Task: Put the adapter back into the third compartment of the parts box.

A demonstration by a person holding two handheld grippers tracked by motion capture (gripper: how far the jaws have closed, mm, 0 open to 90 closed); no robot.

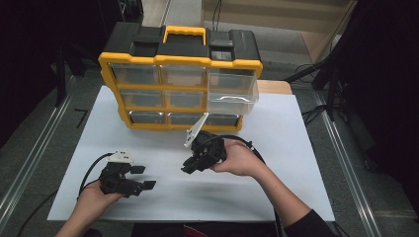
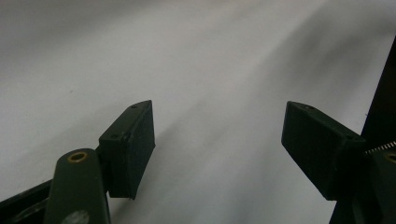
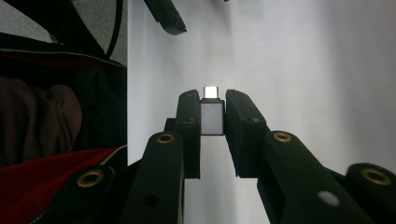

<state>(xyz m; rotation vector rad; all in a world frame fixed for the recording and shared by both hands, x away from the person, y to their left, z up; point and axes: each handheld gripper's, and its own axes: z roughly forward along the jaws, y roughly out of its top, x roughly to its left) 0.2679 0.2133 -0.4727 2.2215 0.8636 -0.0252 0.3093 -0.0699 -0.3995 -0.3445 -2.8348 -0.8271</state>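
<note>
From the high view, a yellow-and-black drawer organiser (image 1: 180, 74) is seen at the far edge of the white tabletop (image 1: 296, 148), one clear drawer (image 1: 232, 98) at its right pulled out. The left gripper (image 1: 143, 177) is held near the front-left corner, the right gripper (image 1: 190, 165) mid-table.

In the left gripper view, the jaws are spread wide over bare white, nothing between them.

In the right gripper view, a small silver-tipped adapter (image 3: 211, 114) is pinched between the jaws. It could be dropped if the narrow grip slackens.
</note>
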